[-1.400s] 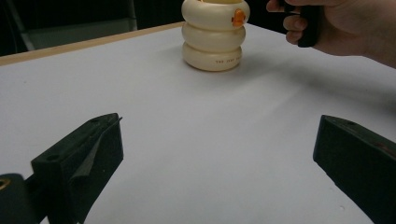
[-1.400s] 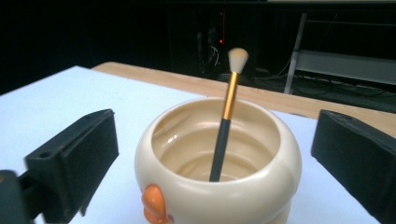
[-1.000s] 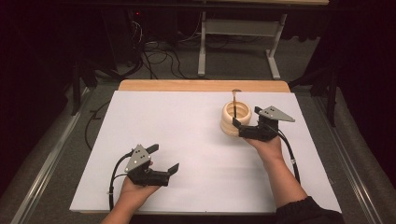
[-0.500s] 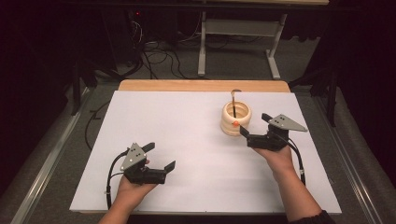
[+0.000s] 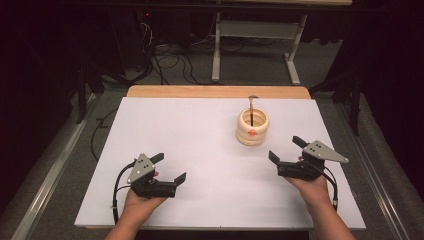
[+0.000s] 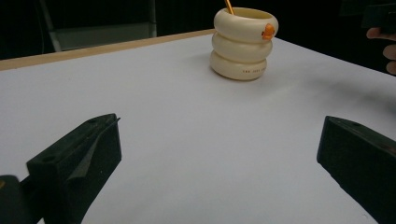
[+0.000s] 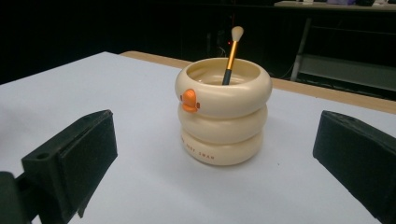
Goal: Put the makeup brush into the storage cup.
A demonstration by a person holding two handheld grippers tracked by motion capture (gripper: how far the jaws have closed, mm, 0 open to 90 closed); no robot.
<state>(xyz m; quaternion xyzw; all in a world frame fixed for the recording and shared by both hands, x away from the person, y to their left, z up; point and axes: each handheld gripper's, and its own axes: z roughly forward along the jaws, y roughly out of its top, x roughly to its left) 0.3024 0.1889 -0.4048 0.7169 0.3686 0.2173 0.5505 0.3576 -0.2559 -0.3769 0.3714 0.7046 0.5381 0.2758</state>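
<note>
1. The white table (image 5: 200,150) is bearing a cream ringed holder (image 7: 223,116), lettered "SWAN" low down.
2. Both grippers, the left gripper (image 5: 169,168) well away and the right gripper (image 5: 287,149) near the holder, are being held wide open and empty.
3. A brush (image 7: 231,53) is being kept near-upright inside the holder, bristles up.

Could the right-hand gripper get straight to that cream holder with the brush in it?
Probably yes. The right gripper is open and faces the cream holder, which stands between its jaws in the right gripper view. Bare white table lies between them. The brush stands upright inside.
</note>
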